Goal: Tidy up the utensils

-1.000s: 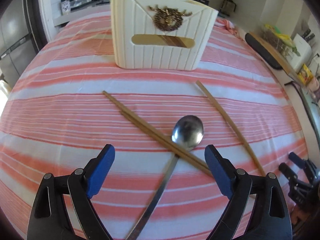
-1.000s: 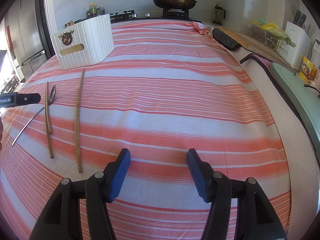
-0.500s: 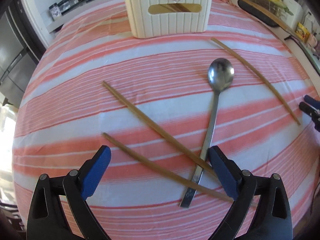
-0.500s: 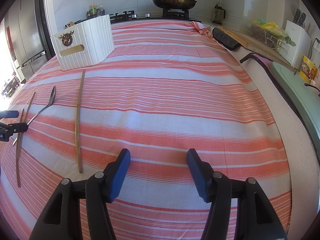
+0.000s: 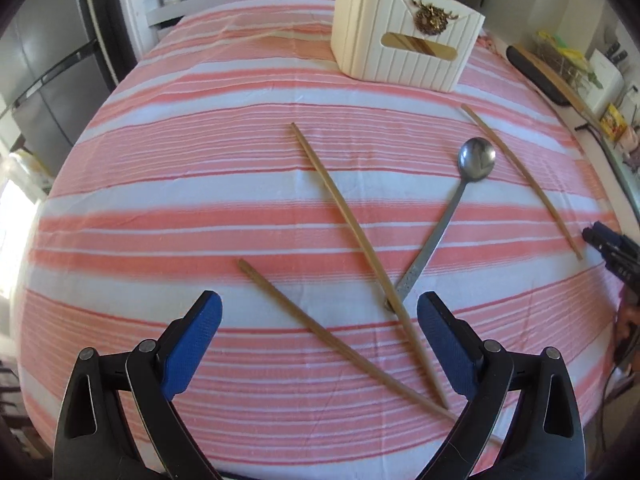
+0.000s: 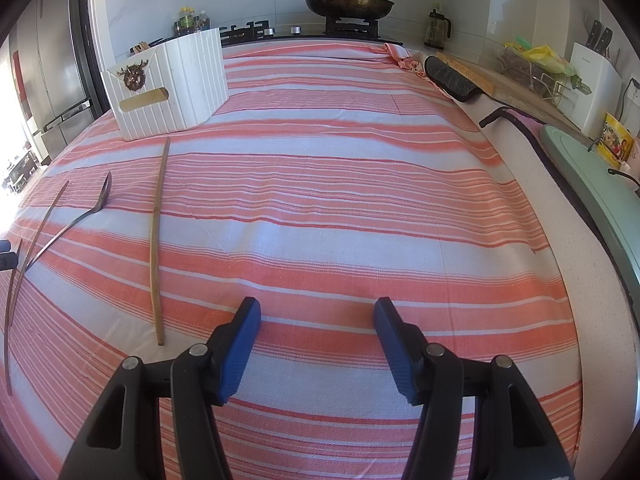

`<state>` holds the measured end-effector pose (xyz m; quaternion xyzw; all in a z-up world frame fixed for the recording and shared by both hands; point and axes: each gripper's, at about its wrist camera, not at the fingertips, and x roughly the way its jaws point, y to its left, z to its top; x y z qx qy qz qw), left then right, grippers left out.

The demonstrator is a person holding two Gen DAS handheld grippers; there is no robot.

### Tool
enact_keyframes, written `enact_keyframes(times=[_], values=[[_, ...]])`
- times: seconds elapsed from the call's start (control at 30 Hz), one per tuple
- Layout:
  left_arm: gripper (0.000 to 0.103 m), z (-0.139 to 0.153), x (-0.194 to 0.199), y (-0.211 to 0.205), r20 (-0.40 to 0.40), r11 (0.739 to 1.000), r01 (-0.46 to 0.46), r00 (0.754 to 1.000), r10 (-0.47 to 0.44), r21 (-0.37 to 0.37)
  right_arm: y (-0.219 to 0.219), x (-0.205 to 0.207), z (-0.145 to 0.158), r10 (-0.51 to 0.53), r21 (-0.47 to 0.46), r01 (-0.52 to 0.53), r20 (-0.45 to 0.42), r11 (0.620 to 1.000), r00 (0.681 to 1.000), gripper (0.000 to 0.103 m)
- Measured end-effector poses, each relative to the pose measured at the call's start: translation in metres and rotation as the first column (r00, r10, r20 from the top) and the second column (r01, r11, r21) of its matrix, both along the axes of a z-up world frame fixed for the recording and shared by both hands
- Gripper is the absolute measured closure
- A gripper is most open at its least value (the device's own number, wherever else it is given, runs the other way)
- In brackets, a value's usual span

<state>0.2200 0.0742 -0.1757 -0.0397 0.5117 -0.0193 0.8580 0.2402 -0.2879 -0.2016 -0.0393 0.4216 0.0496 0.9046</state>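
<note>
Since the earlier frame the left gripper (image 5: 319, 334) has drawn back from the white holder (image 5: 404, 36), so the loose utensils that lay close under it now spread out ahead of it. Two chopsticks sit nearest the tongs: the near chopstick (image 5: 340, 340) runs between the spread blue pads (image 5: 192, 340), and the long chopstick (image 5: 360, 240) crosses it just inside the right-hand pad. Neither is pinched; the jaws stand wide and empty. A spoon (image 5: 444, 224) lies on the holder side of them, its handle end touching the long chopstick, its bowl pointing toward the holder. One more chopstick (image 5: 520, 176) lies apart, beyond the spoon. All rest on the striped cloth (image 5: 180, 200).

Farther from the holder, the right gripper (image 6: 316, 340) hangs over bare cloth, jaws partly spread, holding nothing, with that far chopstick (image 6: 157, 236) to its left.
</note>
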Motion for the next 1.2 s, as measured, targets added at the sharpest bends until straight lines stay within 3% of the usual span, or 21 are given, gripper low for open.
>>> enact_keyframes(times=[0.17, 0.2, 0.23, 0.3, 0.33, 0.37, 0.47, 0.63, 0.77, 0.9, 1.03, 1.07, 1.2], values=[[0.006, -0.02, -0.003, 0.001, -0.048, 0.991, -0.116, 0.992, 0.119, 0.06, 0.0, 0.0, 0.0, 0.0, 0.0, 0.0, 0.0, 1.0, 1.0, 0.043], [0.008, -0.019, -0.003, 0.0, -0.027, 0.989, -0.121, 0.992, 0.124, 0.08, 0.0, 0.0, 0.0, 0.0, 0.0, 0.0, 0.0, 1.0, 1.0, 0.043], [0.019, -0.018, -0.003, 0.0, -0.023, 0.989, -0.12, 0.992, 0.122, 0.081, 0.0, 0.0, 0.0, 0.0, 0.001, 0.0, 0.0, 1.0, 1.0, 0.043], [0.05, -0.012, -0.003, 0.003, -0.015, 0.992, -0.104, 0.994, 0.105, 0.077, 0.0, 0.0, 0.0, 0.0, -0.001, 0.0, 0.0, 1.0, 1.0, 0.043], [0.079, -0.01, 0.0, 0.005, -0.017, 0.993, -0.089, 0.996, 0.09, 0.072, 0.0, 0.0, 0.0, 0.0, 0.0, 0.0, 0.0, 1.0, 1.0, 0.043], [0.086, -0.01, 0.003, 0.008, -0.027, 0.995, -0.077, 0.997, 0.078, 0.058, 0.0, 0.0, 0.0, 0.0, 0.0, 0.0, 0.0, 1.0, 1.0, 0.043], [0.093, -0.01, 0.015, 0.019, -0.027, 0.998, -0.057, 0.998, 0.058, 0.026, 0.0, 0.0, 0.0, 0.0, -0.001, 0.0, 0.0, 1.0, 1.0, 0.043], [0.096, -0.011, 0.048, 0.036, -0.005, 0.998, -0.04, 0.999, 0.039, -0.048, 0.0, 0.0, 0.0, 0.0, -0.001, 0.0, 0.0, 1.0, 1.0, 0.043], [0.097, -0.013, 0.074, 0.036, 0.013, 0.999, -0.015, 1.0, 0.015, -0.034, -0.001, 0.0, 0.0, 0.0, 0.006, 0.0, -0.001, 1.0, 1.0, 0.043], [0.094, -0.011, 0.067, 0.032, 0.002, 1.0, -0.007, 1.0, 0.007, -0.026, 0.006, 0.001, 0.009, 0.006, 0.003, -0.006, -0.03, 1.0, 1.0, 0.043], [0.041, -0.007, 0.049, 0.028, 0.009, 1.0, -0.012, 1.0, 0.012, -0.006, 0.042, 0.006, 0.031, 0.139, 0.084, -0.135, -0.042, 0.987, 0.989, 0.043], [0.034, -0.005, 0.043, 0.026, 0.017, 1.0, -0.017, 1.0, 0.017, 0.013, 0.054, 0.011, 0.032, 0.172, 0.095, -0.166, -0.059, 0.982, 0.983, 0.043], [0.033, -0.008, 0.025, 0.021, -0.004, 0.996, -0.019, 1.0, 0.019, 0.082, 0.1, 0.036, 0.016, 0.245, 0.017, -0.245, -0.13, 0.969, 0.961, 0.043]])
